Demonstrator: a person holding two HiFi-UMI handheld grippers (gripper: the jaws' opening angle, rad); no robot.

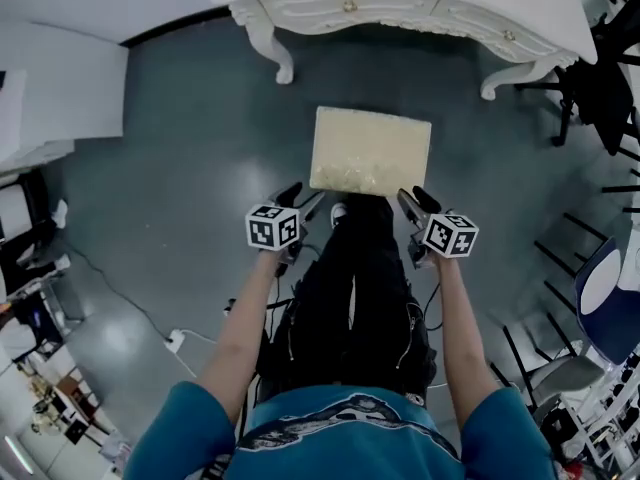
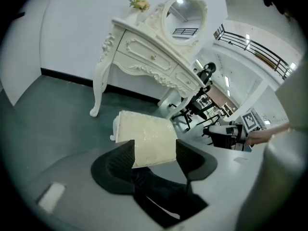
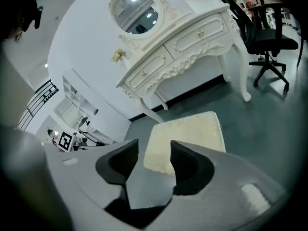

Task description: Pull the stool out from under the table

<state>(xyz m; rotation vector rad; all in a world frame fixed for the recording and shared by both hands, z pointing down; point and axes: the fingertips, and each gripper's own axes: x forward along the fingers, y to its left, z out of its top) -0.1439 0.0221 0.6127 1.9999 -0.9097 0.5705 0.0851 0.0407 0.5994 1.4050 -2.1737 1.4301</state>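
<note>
The stool (image 1: 370, 151) has a cream cushioned seat and stands on the grey floor in front of the white carved dressing table (image 1: 400, 8), out from under its top. My left gripper (image 1: 300, 200) hovers near the stool's near left corner. My right gripper (image 1: 415, 200) hovers near its near right corner. Both are raised above the seat. In the left gripper view the left gripper (image 2: 155, 150) has its jaws apart, with the stool (image 2: 147, 137) seen well below through the gap. The right gripper (image 3: 154, 150) likewise stands apart and empty over the stool (image 3: 187, 136).
The person's dark trouser legs (image 1: 350, 288) stand right behind the stool. A black office chair (image 1: 600, 78) is at the table's right end and a blue chair (image 1: 610, 298) is further right. A cable and power strip (image 1: 175, 340) lie on the floor at left. A white cabinet (image 1: 50, 88) stands at far left.
</note>
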